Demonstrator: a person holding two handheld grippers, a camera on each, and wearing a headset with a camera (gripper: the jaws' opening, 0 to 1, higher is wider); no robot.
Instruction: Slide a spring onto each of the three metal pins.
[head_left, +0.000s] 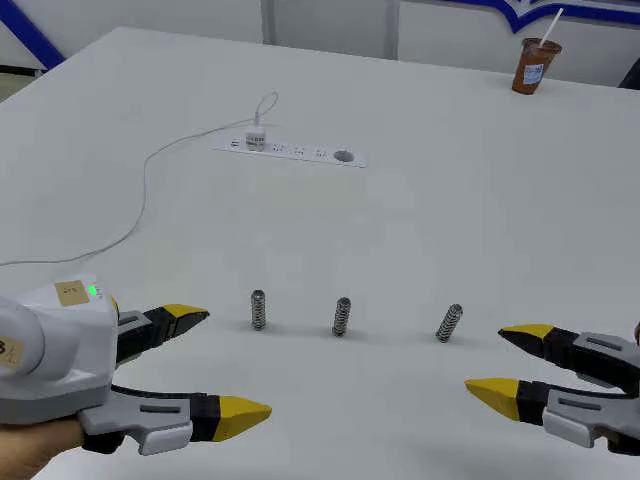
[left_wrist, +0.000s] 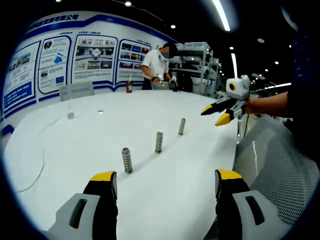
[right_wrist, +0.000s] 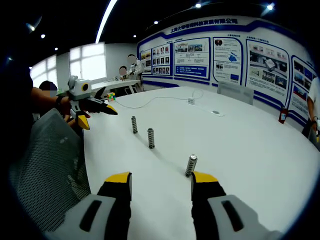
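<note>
Three metal pins stand in a row on the white table, each wearing a spring: the left spring (head_left: 259, 310), the middle spring (head_left: 342, 316) and the right spring (head_left: 449, 322), which leans a little. My left gripper (head_left: 228, 362) is open and empty, hovering in front of and left of the left spring (left_wrist: 127, 160). My right gripper (head_left: 495, 362) is open too, just right of the right spring (right_wrist: 191, 165). The left gripper view also takes in the middle spring (left_wrist: 159, 142), the far spring (left_wrist: 182, 126) and the right gripper (left_wrist: 215, 114). The right gripper view catches the left gripper (right_wrist: 99, 119).
A white power strip (head_left: 290, 150) with a plug and a long cable lies farther back on the table (head_left: 450, 220). A brown cup with a straw (head_left: 536, 62) stands at the far right edge. A mesh chair (right_wrist: 50, 160) is beside the table; people stand in the background.
</note>
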